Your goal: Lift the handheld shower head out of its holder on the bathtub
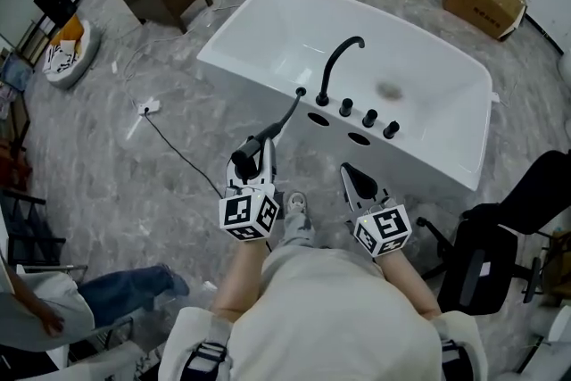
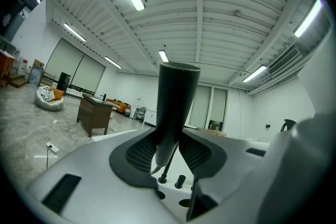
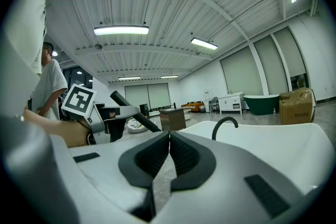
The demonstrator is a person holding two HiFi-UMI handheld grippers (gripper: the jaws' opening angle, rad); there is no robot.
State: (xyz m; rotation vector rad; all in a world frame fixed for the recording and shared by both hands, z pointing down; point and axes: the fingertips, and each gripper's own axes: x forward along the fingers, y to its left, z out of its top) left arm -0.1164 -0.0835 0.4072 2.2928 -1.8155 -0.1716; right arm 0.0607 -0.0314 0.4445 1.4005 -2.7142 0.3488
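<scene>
Clamps the slim black handheld shower head (image 1: pixel 272 128) (image 2: pixel 176 107) in the left gripper (image 1: pixel 252 152) (image 2: pixel 168 152), seemingly already clear of the white bathtub's (image 1: pixel 419 156) near-rim holder (image 1: pixel 301 91) (right gripper (image 1: pixel 357 178) (image 3: pixel 168 147) closed, empty).

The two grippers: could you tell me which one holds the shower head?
The left gripper: its jaws clamp the black shower head, while the right gripper is shut on nothing.

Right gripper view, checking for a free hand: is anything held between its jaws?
No, the right gripper shows dark ribbed pads pressed together, nothing between them.
</scene>
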